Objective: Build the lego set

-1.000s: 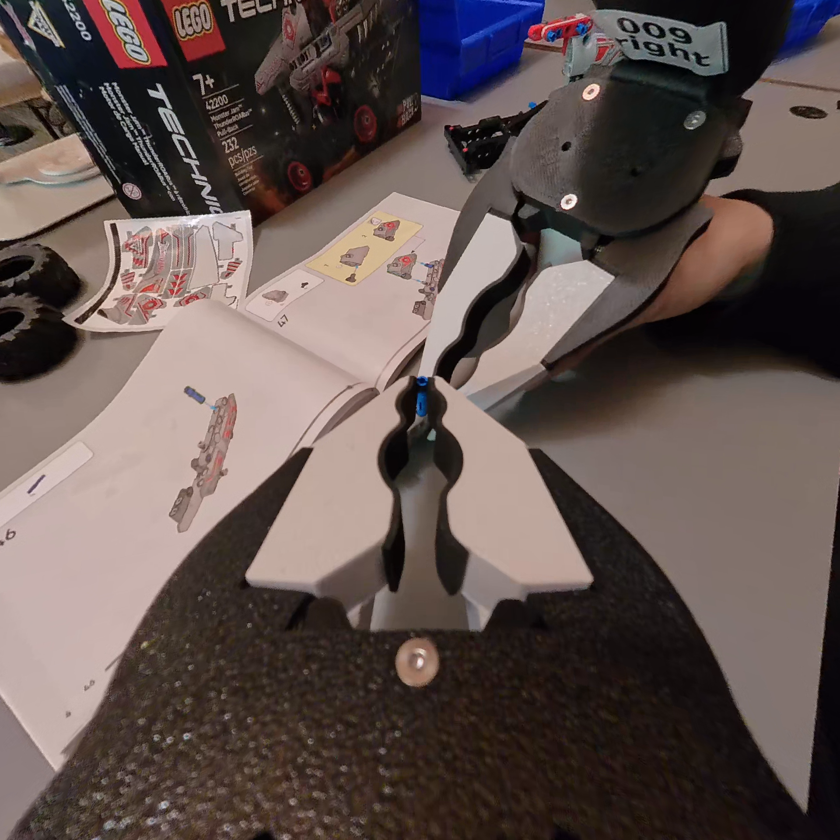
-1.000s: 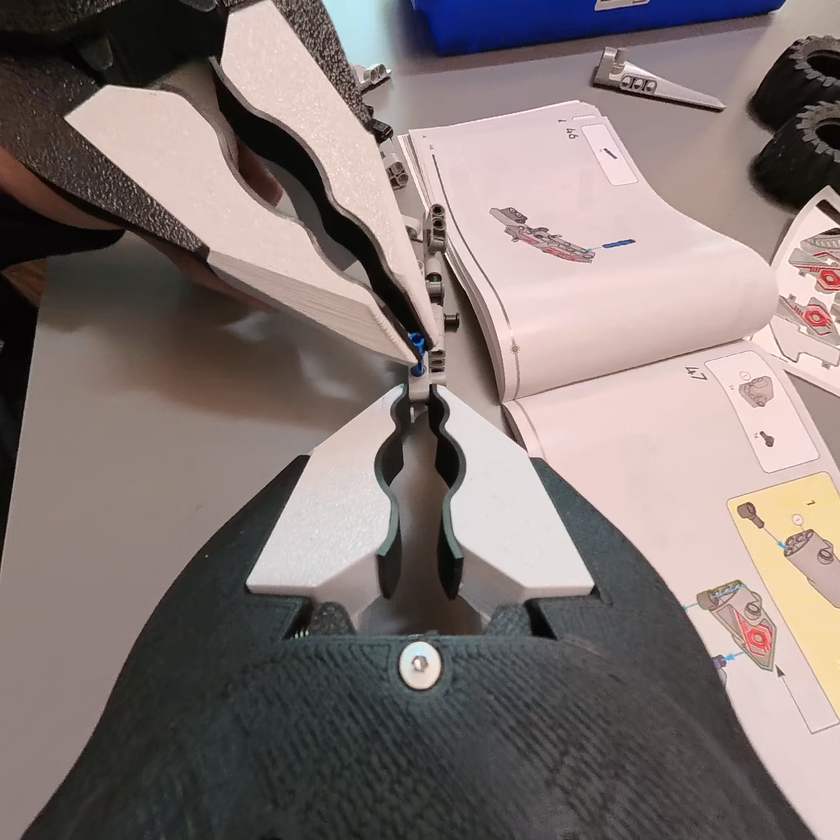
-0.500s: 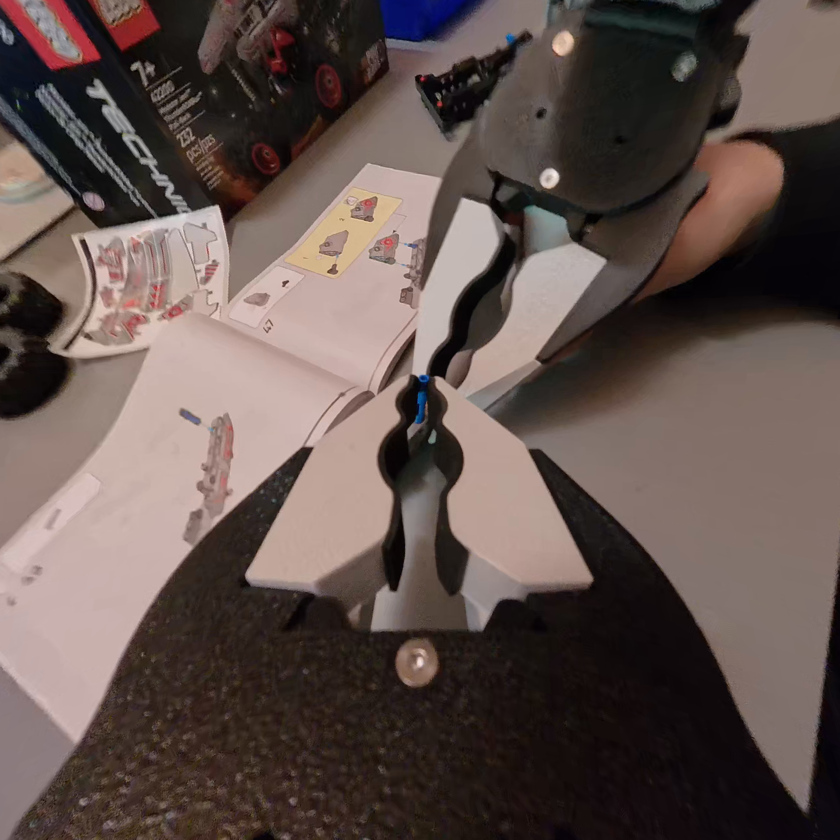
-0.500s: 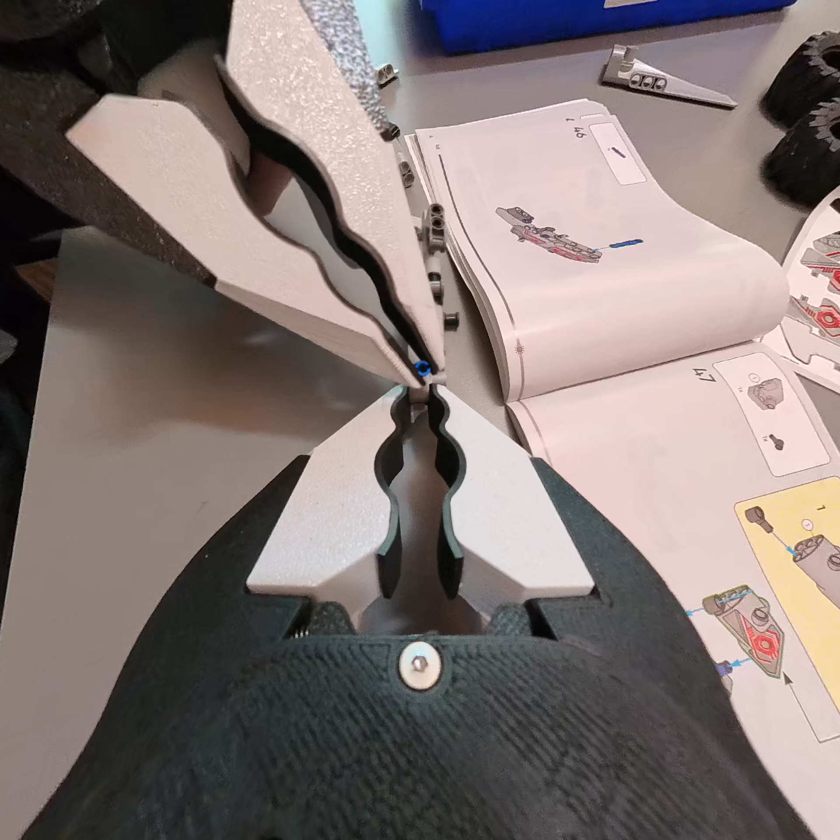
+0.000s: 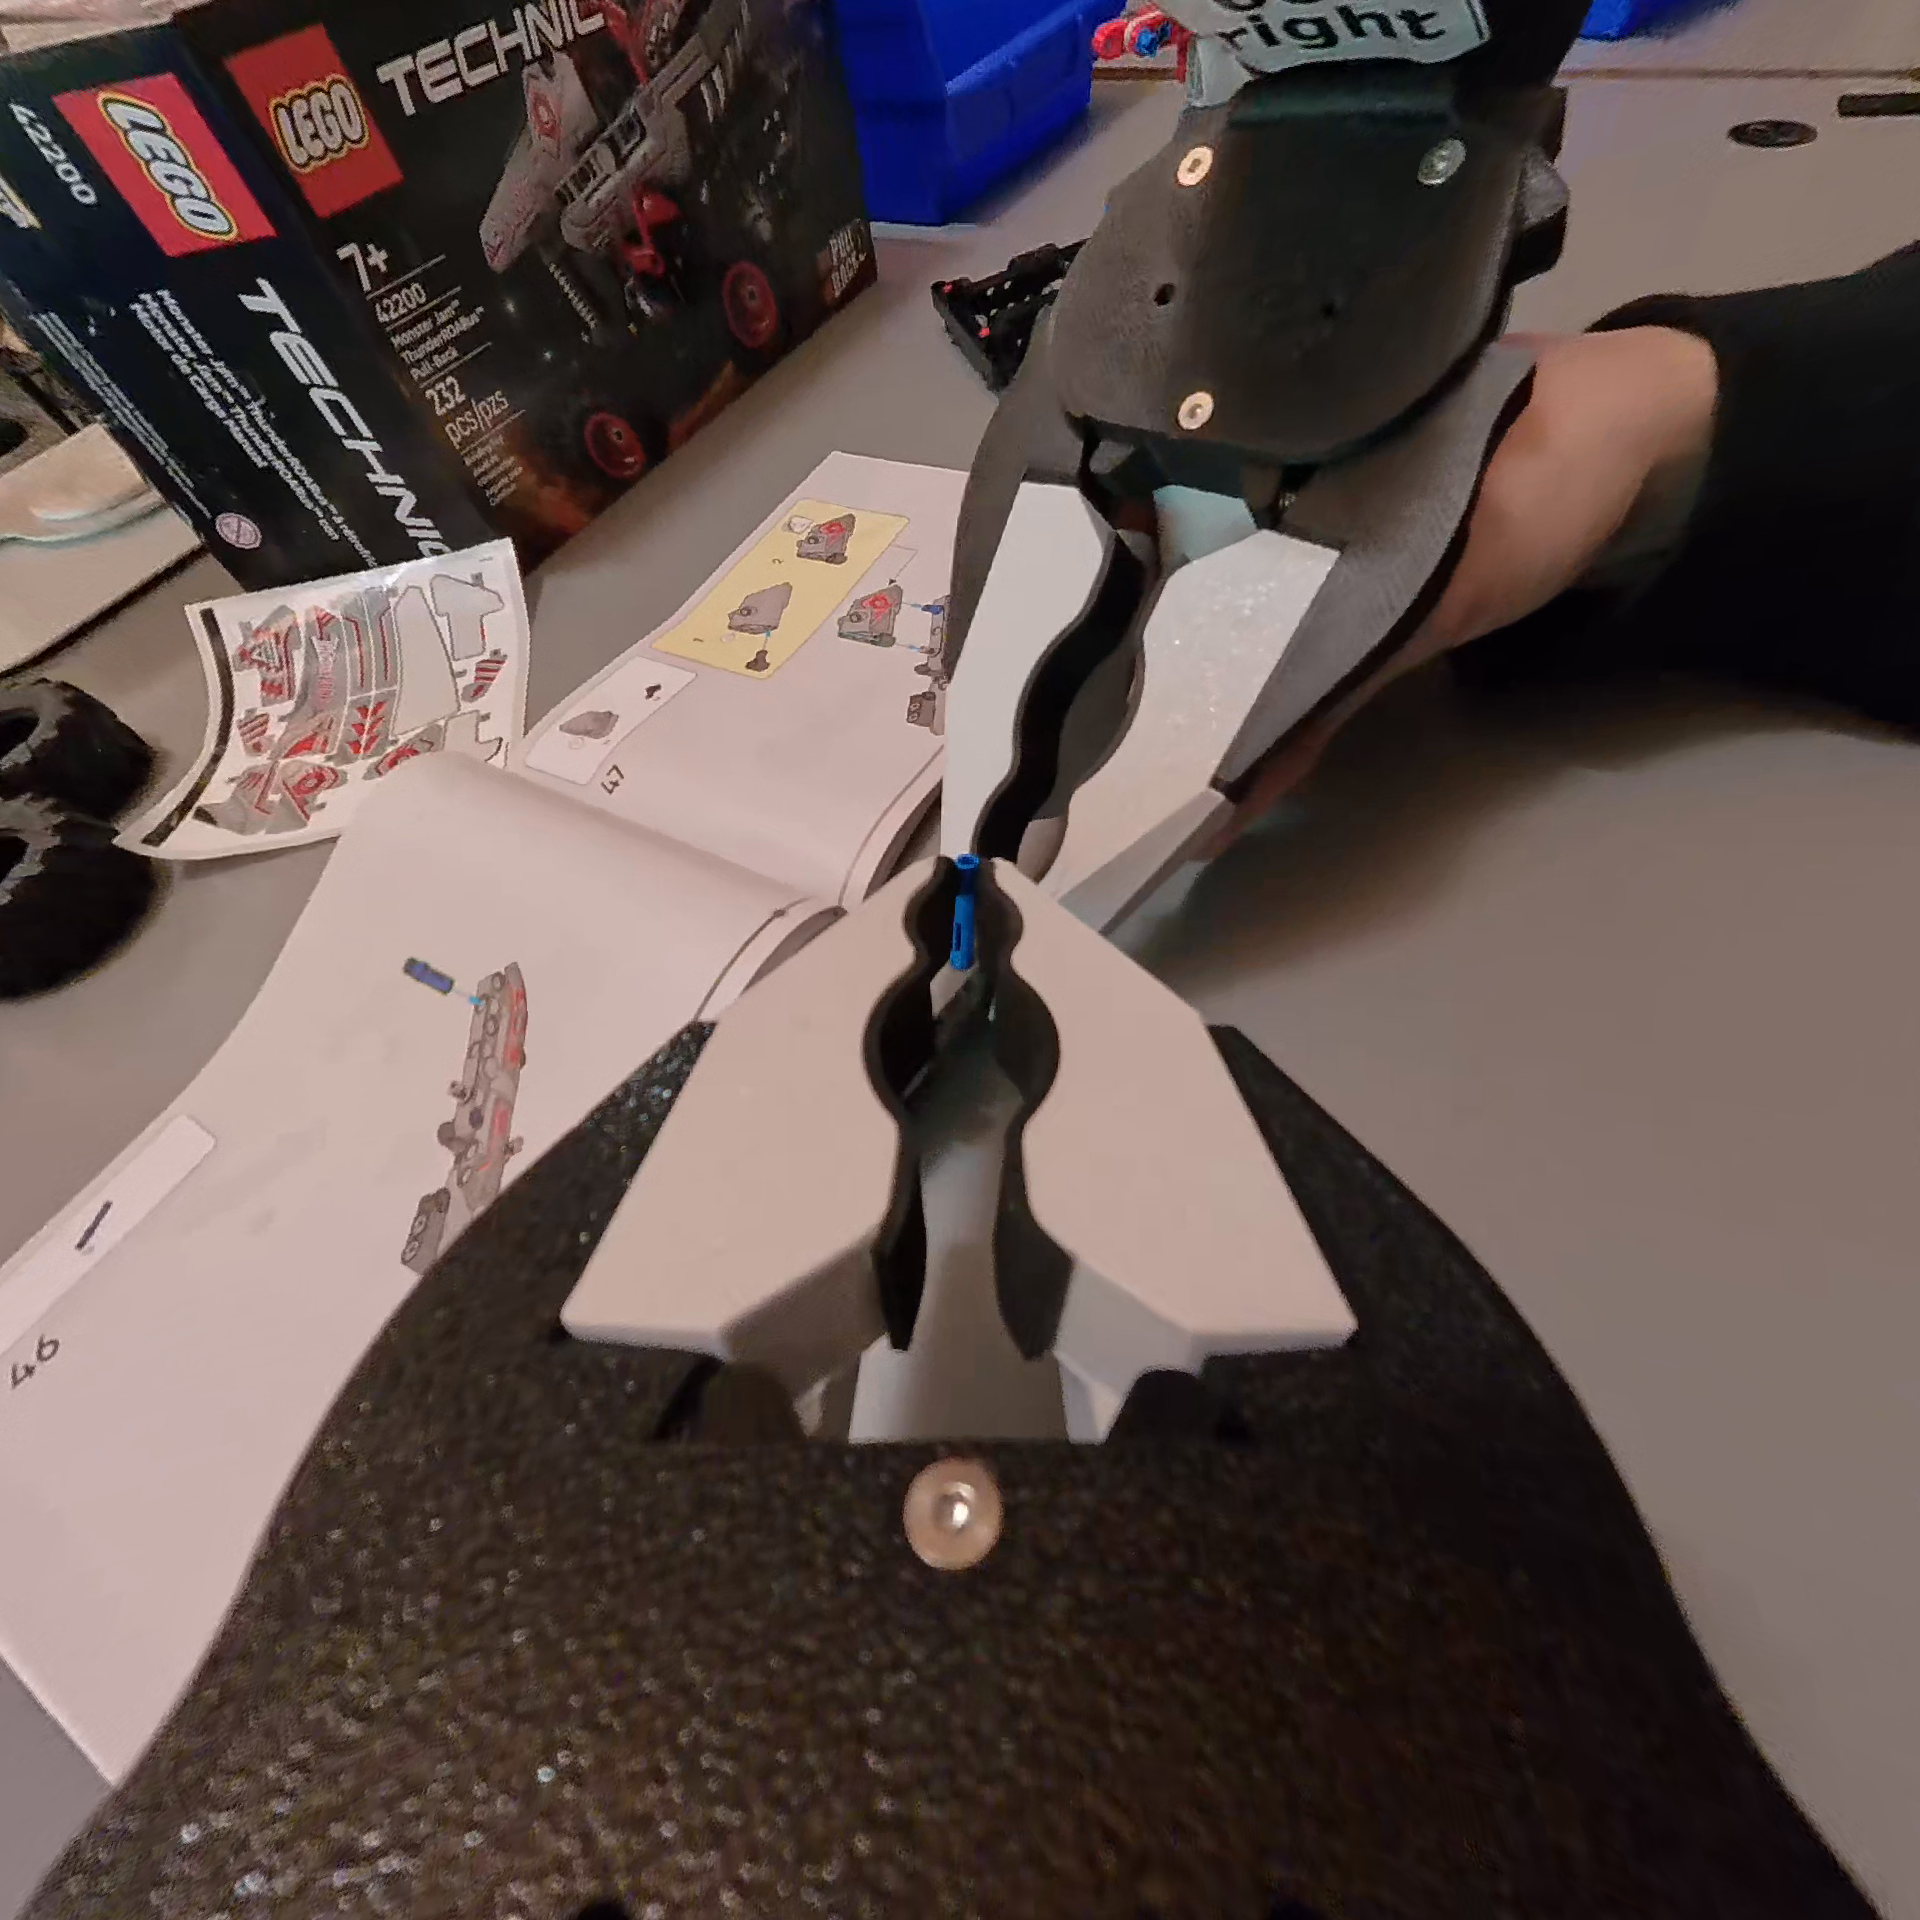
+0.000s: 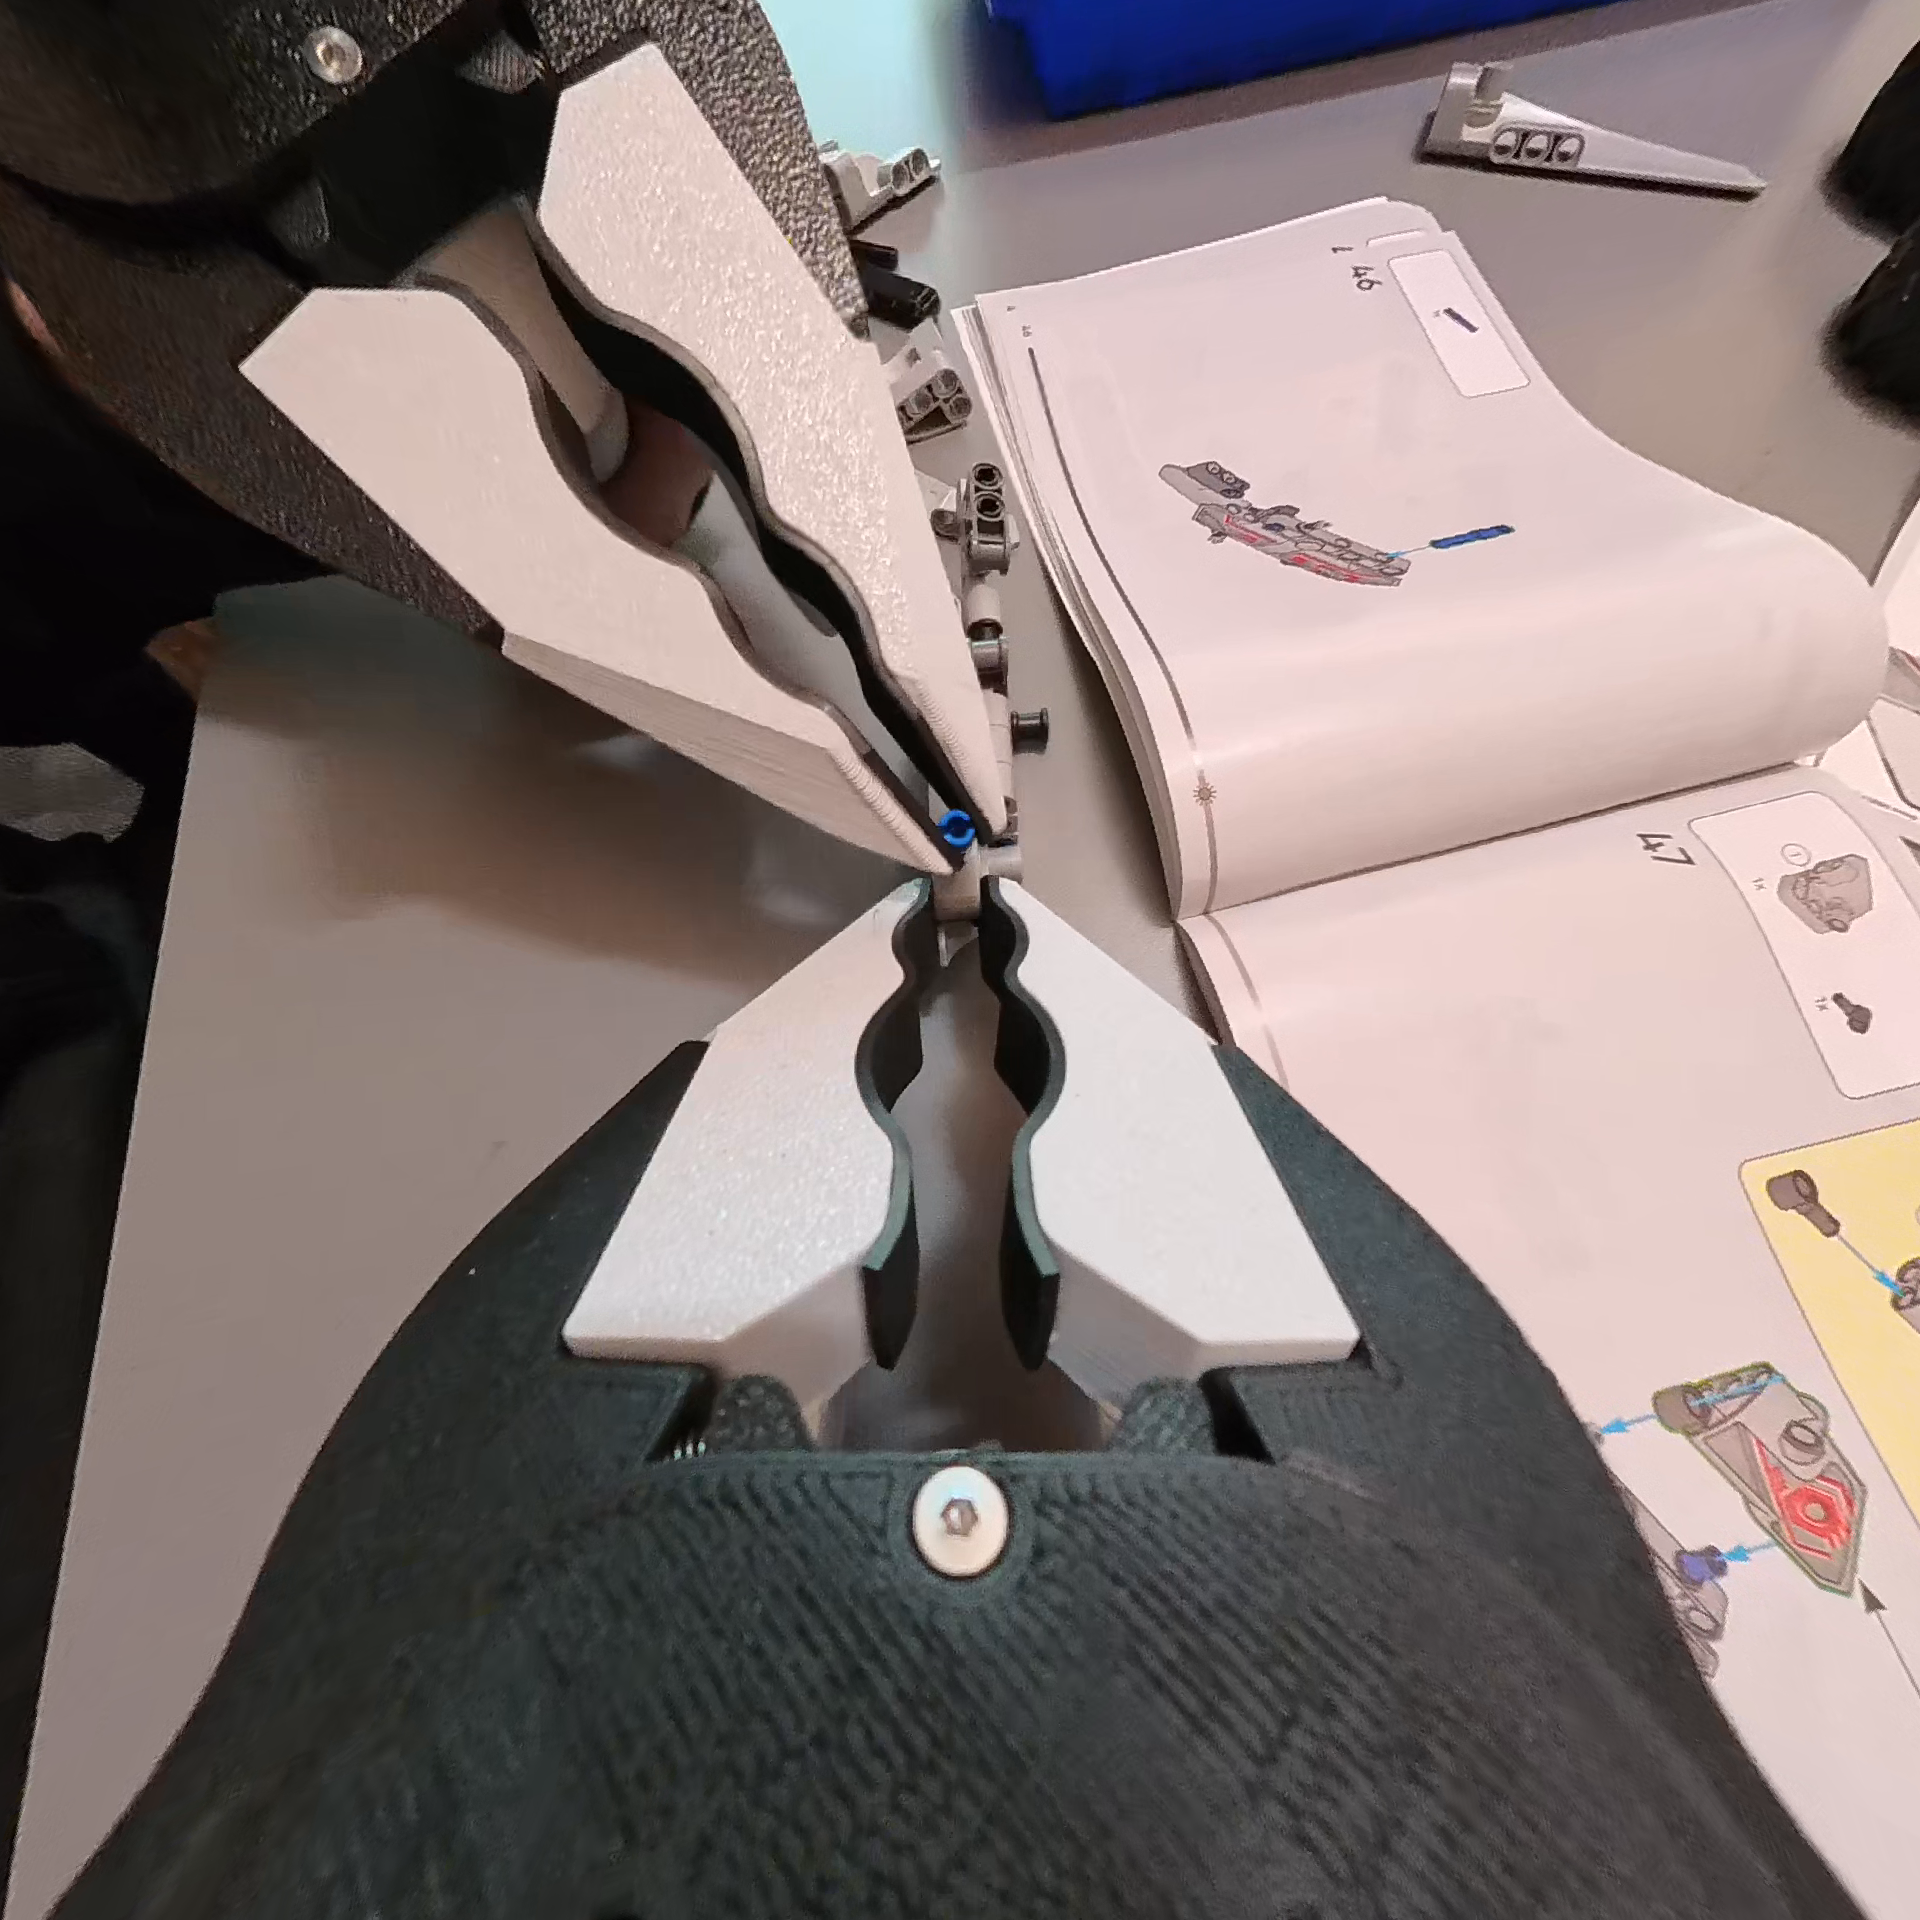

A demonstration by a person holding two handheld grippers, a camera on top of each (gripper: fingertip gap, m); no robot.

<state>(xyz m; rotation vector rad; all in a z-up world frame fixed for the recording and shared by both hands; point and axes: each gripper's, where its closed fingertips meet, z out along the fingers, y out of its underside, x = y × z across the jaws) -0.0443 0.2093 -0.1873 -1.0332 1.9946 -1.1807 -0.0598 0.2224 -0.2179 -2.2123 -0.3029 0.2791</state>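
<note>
In the left wrist view, going left to right: two black tires (image 5: pixel 62 831) are sitting at 9 o'clock at the edge of the grey table (image 5: pixel 1558 1143). A sticker sheet (image 5: pixel 353 696) is lying just beside them, under the dark set box (image 5: pixel 436 281) standing at 11 o'clock. The open manual (image 5: pixel 499 987) is spreading from 8 o'clock up toward centre. A blue bin (image 5: pixel 966 114) is showing at 12 o'clock behind a small black build (image 5: pixel 997 312).

The left gripper (image 5: pixel 961 883) is pinching a blue pin (image 5: pixel 964 914) at its tips, the pin sticking out toward 12. The right gripper (image 5: pixel 997 842) is reaching in from 1 o'clock, a hand (image 5: pixel 1558 520) holding it; its tips are meeting the left gripper's tips.

In the right wrist view, the left gripper (image 6: pixel 961 831) is coming in from 10 o'clock, the pin (image 6: pixel 954 828) showing end-on at its tips. The right gripper (image 6: pixel 956 894) is pressing together on a grey beam assembly (image 6: pixel 987 644) running toward 12, just beside the pin; whether pin and assembly are touching cannot be told. The manual (image 6: pixel 1455 675) is lying at 2 o'clock, a grey wedge panel (image 6: pixel 1579 145) beyond it at 1.
</note>
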